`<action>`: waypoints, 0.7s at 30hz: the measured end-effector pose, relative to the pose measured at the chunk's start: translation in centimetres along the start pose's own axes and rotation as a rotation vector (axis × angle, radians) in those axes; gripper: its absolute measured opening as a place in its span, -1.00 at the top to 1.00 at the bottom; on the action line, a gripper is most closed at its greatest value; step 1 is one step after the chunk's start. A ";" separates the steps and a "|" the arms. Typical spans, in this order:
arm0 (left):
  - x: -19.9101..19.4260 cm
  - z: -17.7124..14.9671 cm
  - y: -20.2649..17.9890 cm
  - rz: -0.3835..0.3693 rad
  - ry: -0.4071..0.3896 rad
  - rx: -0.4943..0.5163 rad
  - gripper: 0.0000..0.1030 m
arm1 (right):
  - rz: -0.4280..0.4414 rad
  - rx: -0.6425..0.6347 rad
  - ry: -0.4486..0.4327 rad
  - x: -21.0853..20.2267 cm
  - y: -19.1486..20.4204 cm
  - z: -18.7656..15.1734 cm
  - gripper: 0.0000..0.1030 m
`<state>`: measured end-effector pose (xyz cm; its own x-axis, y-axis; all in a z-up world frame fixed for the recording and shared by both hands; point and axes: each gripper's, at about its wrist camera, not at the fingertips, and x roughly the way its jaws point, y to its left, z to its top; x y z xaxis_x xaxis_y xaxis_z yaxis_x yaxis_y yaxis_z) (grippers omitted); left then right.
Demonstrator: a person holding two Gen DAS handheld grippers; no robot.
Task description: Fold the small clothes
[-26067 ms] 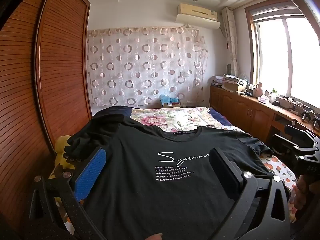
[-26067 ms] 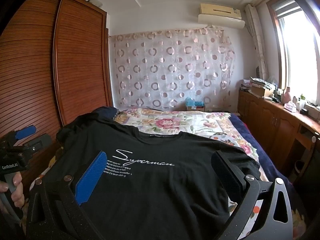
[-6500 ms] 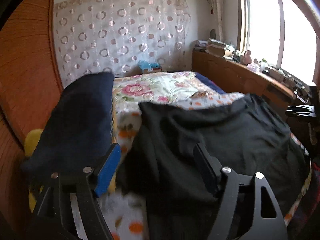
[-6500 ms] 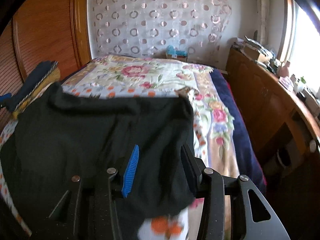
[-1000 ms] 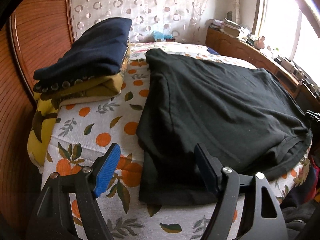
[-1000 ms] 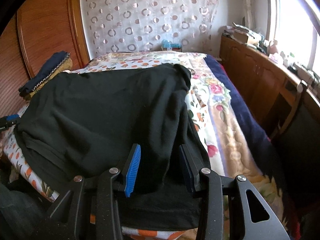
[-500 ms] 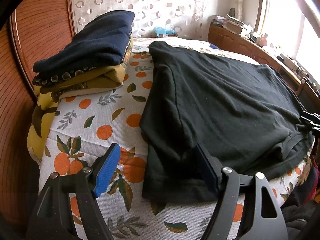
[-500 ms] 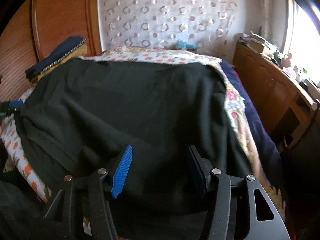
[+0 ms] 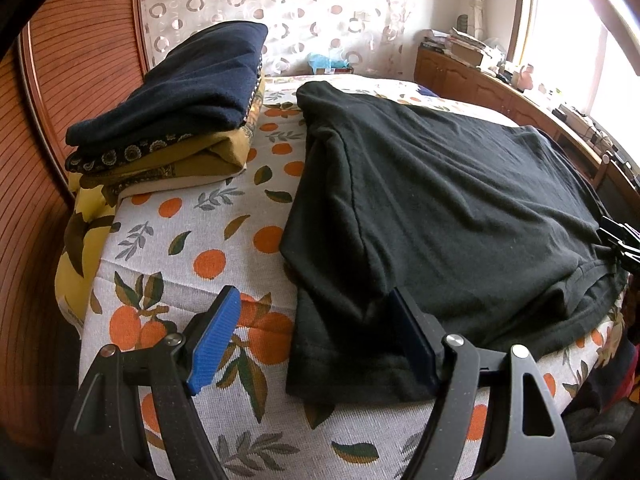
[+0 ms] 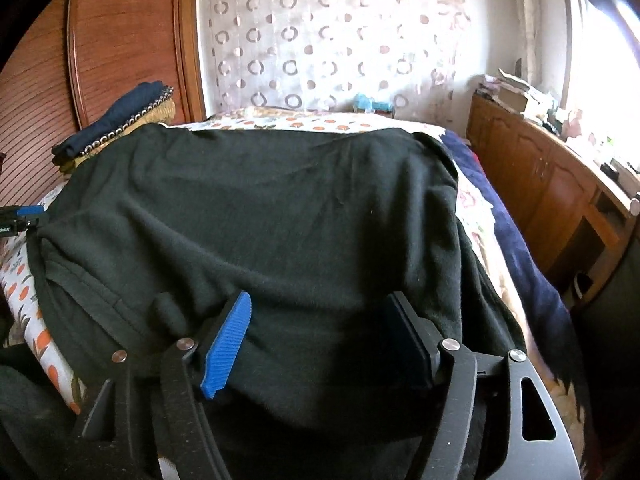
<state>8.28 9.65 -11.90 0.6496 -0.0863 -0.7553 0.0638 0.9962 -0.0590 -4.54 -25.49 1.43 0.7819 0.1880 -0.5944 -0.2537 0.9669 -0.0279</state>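
Note:
A black T-shirt lies spread on the bed, print side hidden, with its near hem at the mattress edge. My left gripper hovers open over the shirt's near left corner. The corner lies under the dark right pad, and the blue pad is over bare bedcover. In the right wrist view the shirt fills the middle. My right gripper sits low over its near edge with its jaws opening; cloth lies below and between the pads, unpinched. Each gripper shows in the other's view: the right gripper and the left gripper.
A stack of folded clothes, navy on top of yellow patterned ones, sits at the bed's left side by a wooden wardrobe. The orange-print bedcover shows left of the shirt. A wooden cabinet runs along the right wall.
The right gripper's jaws have spread wide and let the shirt's edge go, and it has sunk closer to the cloth. The left gripper has stayed put and open.

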 end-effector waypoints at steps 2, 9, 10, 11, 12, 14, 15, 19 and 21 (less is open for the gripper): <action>0.0 0.0 0.0 -0.002 0.000 0.005 -0.47 | -0.002 0.001 -0.022 -0.1 0.2 -0.4 -0.42; -0.3 0.1 -0.8 -0.061 0.002 0.038 0.33 | 0.002 0.001 -0.019 -0.2 0.2 -0.5 -0.43; -0.3 0.1 -1.0 -0.077 0.003 0.043 0.51 | 0.002 0.001 -0.020 -0.3 0.1 -0.5 -0.43; -0.4 0.1 -1.2 -0.093 0.007 0.047 0.60 | 0.002 0.001 -0.020 -0.3 0.1 -0.5 -0.43; -0.4 0.2 -1.3 -0.105 0.008 0.048 0.77 | 0.003 0.002 -0.020 -0.3 0.1 -0.4 -0.43; -1.1 0.4 -1.7 -0.128 -0.024 0.052 0.82 | 0.003 0.001 -0.019 -0.3 0.0 -0.4 -0.43; -1.6 0.8 -2.0 -0.141 -0.044 0.054 0.83 | 0.004 0.001 -0.019 -0.3 0.0 -0.4 -0.43; -4.1 2.5 -3.3 -0.173 -0.144 0.067 0.84 | 0.004 0.002 -0.020 -0.3 0.1 -0.4 -0.43; -5.5 3.6 -4.1 -0.197 -0.198 0.076 0.85 | 0.005 0.000 -0.020 -0.3 0.0 -0.3 -0.43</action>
<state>7.17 5.96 -5.18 0.7540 -0.2859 -0.5914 0.2555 0.9571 -0.1368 -4.93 -25.57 1.38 0.7917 0.1957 -0.5787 -0.2571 0.9661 -0.0249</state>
